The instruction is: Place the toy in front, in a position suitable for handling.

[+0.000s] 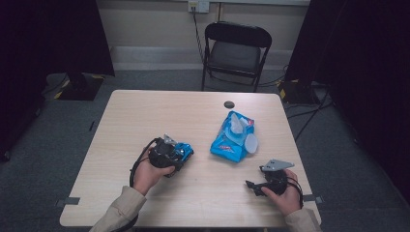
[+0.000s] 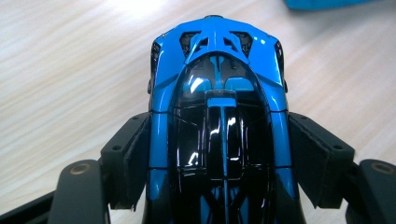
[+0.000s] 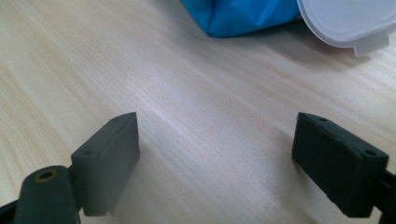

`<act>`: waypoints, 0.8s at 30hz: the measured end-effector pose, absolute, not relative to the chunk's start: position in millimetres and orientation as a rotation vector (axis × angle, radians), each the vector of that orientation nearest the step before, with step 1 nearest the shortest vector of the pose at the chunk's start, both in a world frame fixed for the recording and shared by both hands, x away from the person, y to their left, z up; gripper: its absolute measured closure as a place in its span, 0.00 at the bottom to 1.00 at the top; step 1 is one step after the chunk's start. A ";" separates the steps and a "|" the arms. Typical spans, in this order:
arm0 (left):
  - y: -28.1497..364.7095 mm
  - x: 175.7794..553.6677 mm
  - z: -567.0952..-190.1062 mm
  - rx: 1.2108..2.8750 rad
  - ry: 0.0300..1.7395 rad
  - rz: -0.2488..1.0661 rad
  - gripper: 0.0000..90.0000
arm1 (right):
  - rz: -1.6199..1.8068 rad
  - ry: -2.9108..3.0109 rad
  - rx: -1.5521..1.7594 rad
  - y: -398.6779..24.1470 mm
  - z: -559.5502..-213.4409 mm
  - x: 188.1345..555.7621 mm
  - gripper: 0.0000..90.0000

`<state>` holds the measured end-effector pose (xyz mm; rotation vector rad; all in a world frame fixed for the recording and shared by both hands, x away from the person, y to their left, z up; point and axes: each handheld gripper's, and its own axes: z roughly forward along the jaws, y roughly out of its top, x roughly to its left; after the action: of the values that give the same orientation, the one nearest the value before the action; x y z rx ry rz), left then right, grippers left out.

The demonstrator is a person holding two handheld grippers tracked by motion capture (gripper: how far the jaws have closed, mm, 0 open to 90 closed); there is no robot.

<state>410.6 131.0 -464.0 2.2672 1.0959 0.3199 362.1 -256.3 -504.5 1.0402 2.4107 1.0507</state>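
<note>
Your left hand comes in at the lower left of the high view, forearm angled up and to the right, holding the left gripper low over the table with its nose aimed toward the right of the frame. In the left gripper view its jaws pinch the car, a glossy blue and black toy, pads pressed against both flanks, its far end pointing away from you up the frame.

Your right hand sits at the lower right of the high view, close to the table's near edge and right edge. The right gripper points left across the table. In the right gripper view its jaws stand spread wide with bare wood between them.

Between your two grippers lies open tabletop. Just beyond, right of centre, the pack of wipes lies flat, blue, with its white lid flipped open toward the right; a tissue stands up from it. The car is just left of the pack, apart from it.

The far left half of the table is free. A chair stands beyond the far edge.
</note>
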 end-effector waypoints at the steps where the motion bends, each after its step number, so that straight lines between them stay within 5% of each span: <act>1: 128.9 409.4 -465.9 2.278 1.081 0.316 0.31 | 1.051 2.411 1.040 -256.3 -504.5 362.1 0.16; 24: 121.5 401.2 -482.0 2.348 0.950 0.279 0.31 | 1.054 2.413 1.036 -256.3 -504.7 362.4 0.16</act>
<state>401.2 121.5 -482.0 2.3480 0.9504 0.2793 362.4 -256.3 -504.7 1.0364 2.4131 1.0538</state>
